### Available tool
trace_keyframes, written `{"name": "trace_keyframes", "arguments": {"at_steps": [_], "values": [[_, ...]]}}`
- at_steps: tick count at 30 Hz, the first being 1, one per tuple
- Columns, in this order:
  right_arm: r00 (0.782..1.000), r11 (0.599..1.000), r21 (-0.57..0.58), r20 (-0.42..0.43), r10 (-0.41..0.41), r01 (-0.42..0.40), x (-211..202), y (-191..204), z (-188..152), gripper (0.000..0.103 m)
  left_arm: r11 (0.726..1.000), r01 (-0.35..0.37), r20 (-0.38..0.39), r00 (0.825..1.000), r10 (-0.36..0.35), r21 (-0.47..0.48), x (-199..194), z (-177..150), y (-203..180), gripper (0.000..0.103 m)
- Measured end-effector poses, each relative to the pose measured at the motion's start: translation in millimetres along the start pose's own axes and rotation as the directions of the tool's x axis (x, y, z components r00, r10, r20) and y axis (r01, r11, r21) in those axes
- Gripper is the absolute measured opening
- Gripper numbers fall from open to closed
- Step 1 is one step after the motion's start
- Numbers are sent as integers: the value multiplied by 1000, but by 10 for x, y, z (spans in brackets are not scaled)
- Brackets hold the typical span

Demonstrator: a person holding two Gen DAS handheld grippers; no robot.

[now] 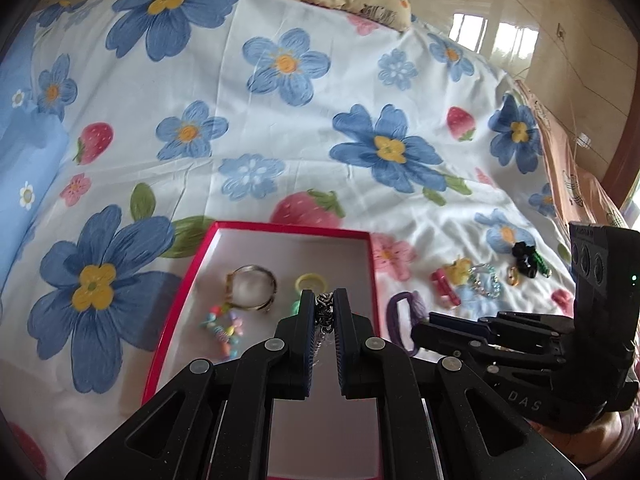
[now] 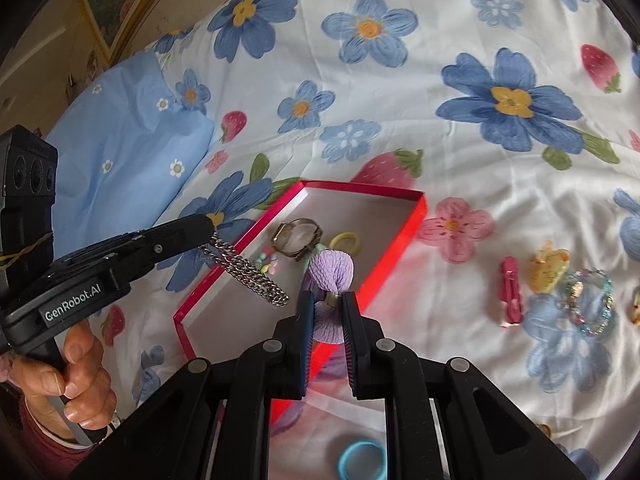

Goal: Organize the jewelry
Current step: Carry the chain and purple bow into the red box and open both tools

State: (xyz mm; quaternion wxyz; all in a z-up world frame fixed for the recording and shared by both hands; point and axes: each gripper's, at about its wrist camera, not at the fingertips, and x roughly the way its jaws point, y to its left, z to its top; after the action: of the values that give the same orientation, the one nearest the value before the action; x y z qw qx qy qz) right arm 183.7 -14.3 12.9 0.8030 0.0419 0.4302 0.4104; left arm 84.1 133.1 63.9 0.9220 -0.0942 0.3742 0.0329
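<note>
A red box (image 1: 208,256) (image 2: 416,216) lies open on the flowered bedsheet. Inside it are a metal bangle (image 1: 251,288) (image 2: 298,236), a yellow hair ring (image 1: 310,281) (image 2: 346,240) and a small bead bracelet (image 1: 224,330). My left gripper (image 1: 324,300) (image 2: 208,228) is shut on a silver chain (image 1: 323,314) (image 2: 250,274), which hangs over the box. My right gripper (image 2: 327,300) (image 1: 420,330) is shut on a purple hair tie (image 2: 330,276) (image 1: 402,318) at the box's right wall.
Loose on the sheet right of the box lie a pink clip (image 2: 511,290), a yellow heart clip (image 2: 547,266), a beaded bracelet (image 2: 590,300) and a black-green piece (image 1: 528,260). A blue ring (image 2: 362,460) lies near me. A blue pillow (image 2: 132,152) is at left.
</note>
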Motion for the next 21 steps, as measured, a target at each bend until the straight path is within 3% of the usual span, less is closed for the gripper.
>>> {"name": "trace_keyframes", "arguments": {"at_steps": [13, 21], "values": [[991, 996, -85, -135, -7, -5, 640, 302, 0, 13, 998, -18, -55, 998, 15, -64, 329, -45, 317, 7], [978, 992, -121, -203, -55, 31, 929, 293, -6, 14, 990, -84, -127, 989, 69, -113, 631, -186, 588, 8]]}}
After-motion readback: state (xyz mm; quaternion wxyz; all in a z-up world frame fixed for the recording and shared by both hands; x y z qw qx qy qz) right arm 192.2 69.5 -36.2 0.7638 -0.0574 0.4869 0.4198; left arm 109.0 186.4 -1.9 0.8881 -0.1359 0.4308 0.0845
